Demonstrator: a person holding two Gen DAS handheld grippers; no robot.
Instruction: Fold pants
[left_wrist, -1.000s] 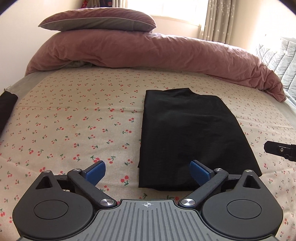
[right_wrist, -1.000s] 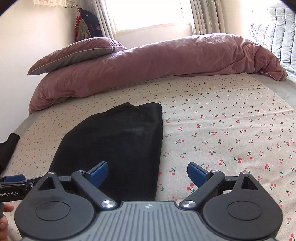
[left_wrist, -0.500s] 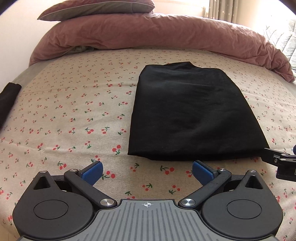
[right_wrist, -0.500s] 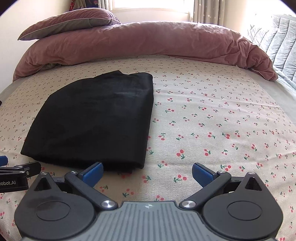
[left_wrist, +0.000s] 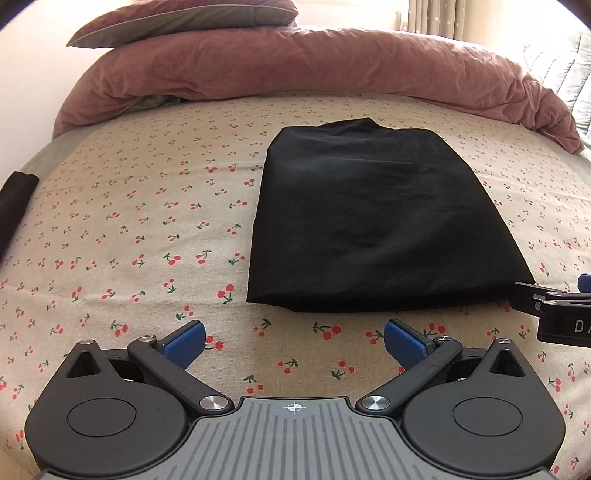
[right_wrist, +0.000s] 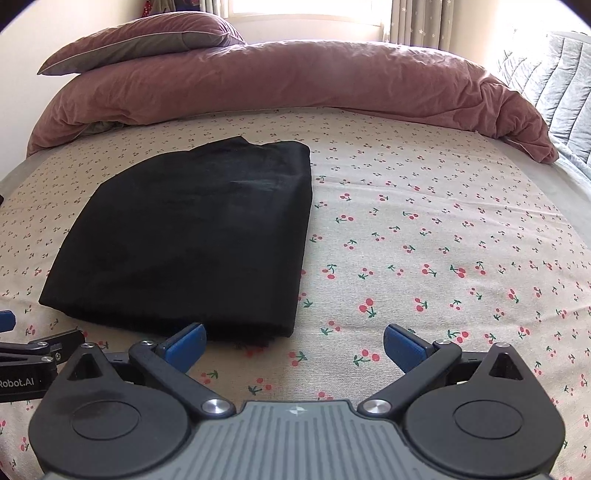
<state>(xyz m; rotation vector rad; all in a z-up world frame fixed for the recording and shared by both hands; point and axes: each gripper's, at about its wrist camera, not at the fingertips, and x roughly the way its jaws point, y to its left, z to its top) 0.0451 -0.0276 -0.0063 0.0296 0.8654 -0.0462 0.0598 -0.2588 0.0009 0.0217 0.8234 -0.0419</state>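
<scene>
The black pants (left_wrist: 376, 221) lie folded into a flat rectangle on the cherry-print bed sheet (left_wrist: 147, 229). They also show in the right wrist view (right_wrist: 195, 236). My left gripper (left_wrist: 293, 341) is open and empty, just short of the pants' near edge. My right gripper (right_wrist: 293, 343) is open and empty, near the pants' near right corner, with its left fingertip (right_wrist: 184, 343) close to the fabric edge. Each gripper's arm shows at the edge of the other's view.
A rolled pink duvet (left_wrist: 314, 70) and a pillow (left_wrist: 184, 18) lie across the far side of the bed. A dark cloth (left_wrist: 14, 199) lies at the left edge. A grey quilted headboard (right_wrist: 546, 81) stands at the right.
Both grippers have pulled back from the folded pants and tilted down over the bed. The pants lie still in the same folded shape.
</scene>
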